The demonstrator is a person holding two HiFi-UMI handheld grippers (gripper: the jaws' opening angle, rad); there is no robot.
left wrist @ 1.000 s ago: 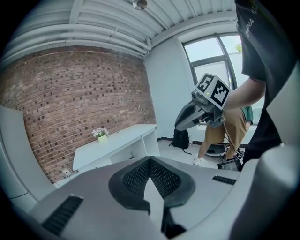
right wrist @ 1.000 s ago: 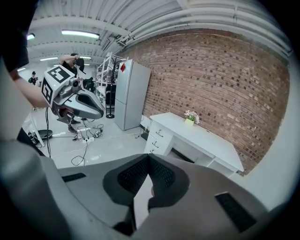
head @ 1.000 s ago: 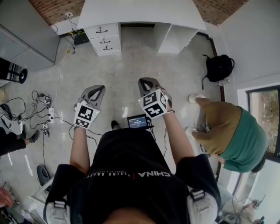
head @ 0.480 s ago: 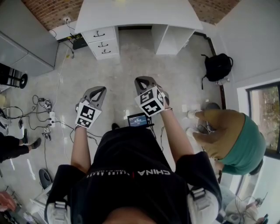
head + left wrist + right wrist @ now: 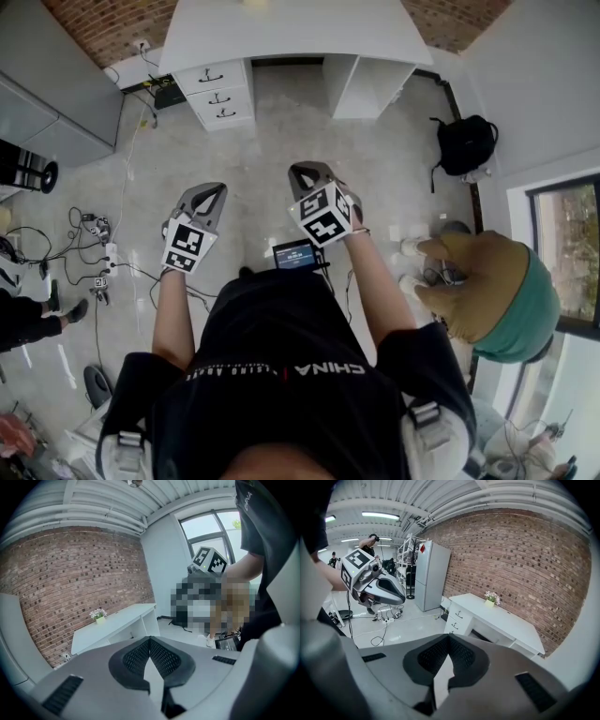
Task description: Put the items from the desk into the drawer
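Drawers (image 5: 221, 90) sit closed, well ahead of the fingers (image 5: 136, 657). Left gripper (image 5: 212, 190) and right gripper (image 5: 314, 172) are clenched, tips touching.

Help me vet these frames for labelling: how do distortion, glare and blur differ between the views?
Head view: sharp and evenly lit, with only a soft sheen on the floor. Left gripper view: strong fisheye with dark corners, and the window is washed bright. Right gripper view: fisheye bows the brick wall, the ceiling lights glare, and the close right tongs look slightly soft.
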